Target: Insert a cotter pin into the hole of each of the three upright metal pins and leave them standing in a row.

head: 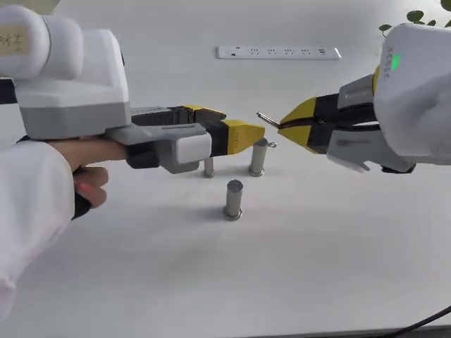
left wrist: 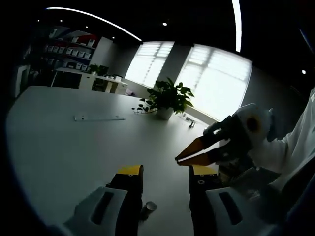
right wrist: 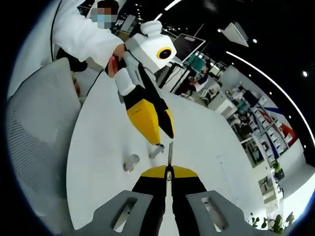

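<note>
In the head view, your right gripper point(head: 282, 126) pinches a cotter pin point(head: 262, 117) at its tips, above the table point(head: 331, 246). Three metal pins stand there: front point(head: 233, 199), back right point(head: 257, 160), back left point(head: 208, 167).

In the left gripper view, your left gripper point(left wrist: 166, 170) has its jaws apart and empty, with one pin point(left wrist: 148, 208) below them.

In the right gripper view, the jaws are clenched on the cotter pin point(right wrist: 170, 153), near two pins point(right wrist: 131, 162).

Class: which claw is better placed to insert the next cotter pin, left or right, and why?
Right. The right claw is shut on a thin silver cotter pin, near the upright grey metal pins; the left claw is open, holding no cotter pin.
</note>
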Tool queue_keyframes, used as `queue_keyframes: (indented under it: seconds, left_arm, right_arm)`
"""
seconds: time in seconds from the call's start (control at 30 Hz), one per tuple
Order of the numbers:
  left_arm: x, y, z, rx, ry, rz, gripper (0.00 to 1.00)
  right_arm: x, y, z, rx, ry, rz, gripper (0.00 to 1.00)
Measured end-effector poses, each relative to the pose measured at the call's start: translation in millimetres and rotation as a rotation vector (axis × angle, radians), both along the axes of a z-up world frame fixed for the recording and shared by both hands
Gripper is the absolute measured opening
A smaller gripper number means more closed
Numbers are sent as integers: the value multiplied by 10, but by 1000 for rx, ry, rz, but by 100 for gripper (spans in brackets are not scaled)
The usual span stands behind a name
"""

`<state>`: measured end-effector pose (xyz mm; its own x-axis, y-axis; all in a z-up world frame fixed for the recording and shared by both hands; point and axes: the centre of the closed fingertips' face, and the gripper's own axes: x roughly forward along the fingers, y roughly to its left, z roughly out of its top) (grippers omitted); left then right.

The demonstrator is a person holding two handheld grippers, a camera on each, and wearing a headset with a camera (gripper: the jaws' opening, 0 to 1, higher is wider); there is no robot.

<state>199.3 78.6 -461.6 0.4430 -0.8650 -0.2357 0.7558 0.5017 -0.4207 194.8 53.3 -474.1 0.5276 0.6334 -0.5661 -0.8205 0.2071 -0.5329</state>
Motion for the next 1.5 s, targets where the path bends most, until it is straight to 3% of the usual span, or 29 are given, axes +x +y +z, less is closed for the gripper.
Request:
queue_keyframes:
  seconds: [0.13, 0.17, 0.23, 0.47, 0.63, 1.07, 1.37, 1.43, 1.5]
  left_arm:
    - [-17, -45, -43, 6, 30, -14, 29]
    - [-45, -69, -37, -13, 59, -25, 27]
    - [-48, -87, -33, -32, 85, -26, 24]
    - [-90, -135, -50, -40, 114, -48, 12]
    - [-104, -133, -111, -13, 108, -74, 8]
    - [-131, -135, -128, -4, 110, -106, 1]
    - [-173, -102, -162, 14, 131, -131, 1]
    - [-156, -96, -152, 16, 111, -128, 1]
    - [-183, -101, -161, 12, 144, -124, 1]
  right_arm:
    - [-21, 14, -24, 2, -7, -1, 0]
    - [-26, 10, -37, -16, -16, 3, 0]
    - [-30, 15, -39, -19, -27, 1, 0]
    - [-66, 72, -56, -37, -40, 18, 0]
    - [-70, 102, -61, -35, -38, 26, 0]
    - [-135, 160, -67, -47, -43, 50, 0]
    - [-149, 171, -65, -49, -38, 56, 0]
    - [-143, 169, -61, -45, -39, 55, 0]
    - [-148, 171, -68, -48, -34, 58, 0]
